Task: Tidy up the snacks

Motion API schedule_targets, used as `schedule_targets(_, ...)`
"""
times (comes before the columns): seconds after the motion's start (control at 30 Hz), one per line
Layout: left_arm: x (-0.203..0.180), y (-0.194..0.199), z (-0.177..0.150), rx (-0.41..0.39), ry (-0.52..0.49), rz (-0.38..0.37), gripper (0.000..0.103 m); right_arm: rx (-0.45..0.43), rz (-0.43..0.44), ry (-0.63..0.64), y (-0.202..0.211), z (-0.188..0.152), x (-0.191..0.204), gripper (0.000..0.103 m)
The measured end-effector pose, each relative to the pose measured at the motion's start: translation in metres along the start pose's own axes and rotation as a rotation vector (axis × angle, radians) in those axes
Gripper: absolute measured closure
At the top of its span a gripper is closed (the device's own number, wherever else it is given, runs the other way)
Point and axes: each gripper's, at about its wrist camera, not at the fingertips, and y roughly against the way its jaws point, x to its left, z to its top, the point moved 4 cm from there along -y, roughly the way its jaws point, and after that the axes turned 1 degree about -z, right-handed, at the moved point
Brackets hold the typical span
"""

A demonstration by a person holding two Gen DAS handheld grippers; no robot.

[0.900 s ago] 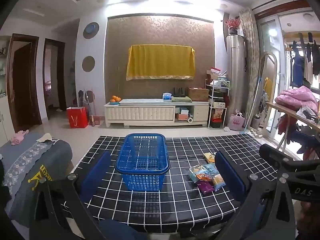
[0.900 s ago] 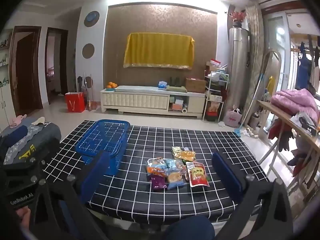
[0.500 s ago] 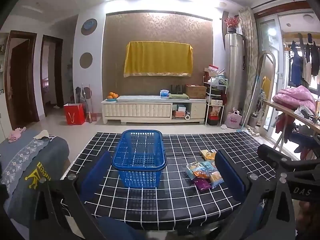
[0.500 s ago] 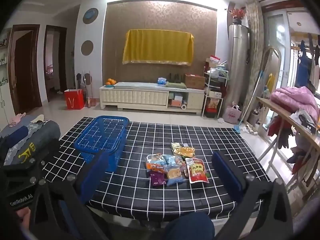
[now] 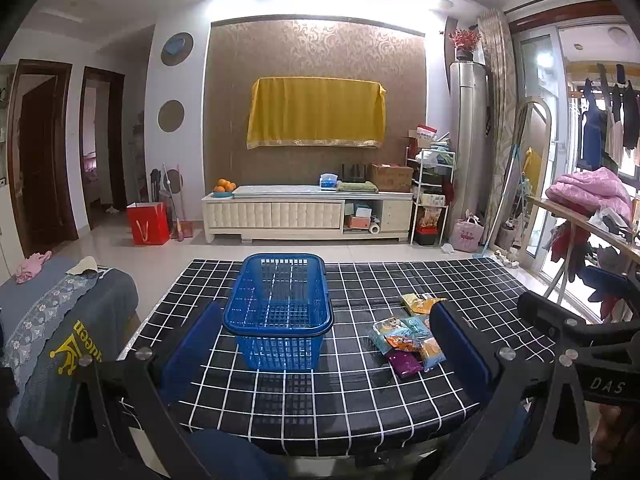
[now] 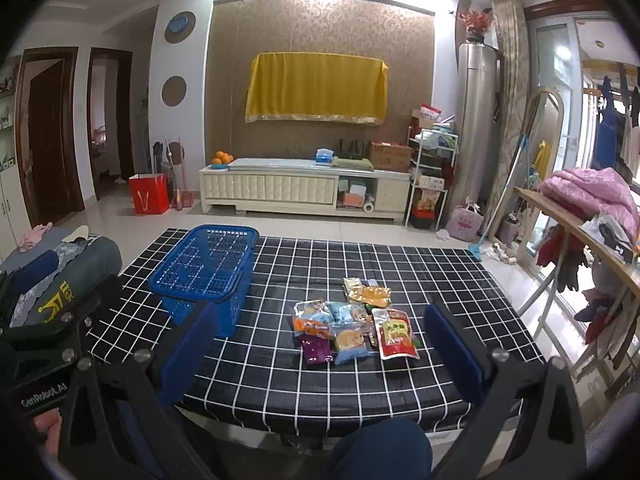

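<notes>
An empty blue plastic basket (image 5: 280, 312) (image 6: 208, 268) stands on the left half of a black table with a white grid (image 5: 344, 396) (image 6: 360, 384). Several snack packets (image 5: 408, 340) (image 6: 352, 324) lie in a loose pile to its right, among them a red pouch (image 6: 396, 338) and a purple packet (image 6: 316, 350). My left gripper (image 5: 324, 348) is open and empty above the table's near edge, facing the basket. My right gripper (image 6: 320, 354) is open and empty, facing the snack pile from the near edge.
A grey cushioned seat (image 5: 52, 320) stands left of the table. A wooden table with pink bedding (image 6: 588, 196) is at the right. A white TV cabinet (image 5: 308, 212) and red bag (image 5: 148, 224) stand by the far wall, across open tiled floor.
Both views have tilted slightly, so the table and its objects sit a little higher and farther in frame. The basket and snacks have not moved. Both grippers stay open.
</notes>
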Motion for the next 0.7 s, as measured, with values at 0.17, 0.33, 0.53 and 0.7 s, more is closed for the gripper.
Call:
schedule_targets(0.17,0.0015,-0.0039,-0.0027,0.018,0.012,0.002,0.0,0.0,0.004,0.006,0.0007,-0.0014,0.0003,0.0)
schedule_targets(0.33,0.0011,-0.0037,-0.0043,0.023,0.01,0.004,0.0,0.008,0.004,0.01,-0.0003,-0.003,0.0019,0.0)
schedule_targets(0.53,0.0003,-0.0035,-0.0048,0.025,0.008,0.001,0.0,0.01,0.005,0.007,-0.0011,-0.0041,0.0023,0.0)
schedule_targets(0.7,-0.0002,-0.0039,-0.0068,0.037,0.015,-0.016,0.0,0.02,-0.001,0.003,-0.0031,-0.0057,0.0027,0.0)
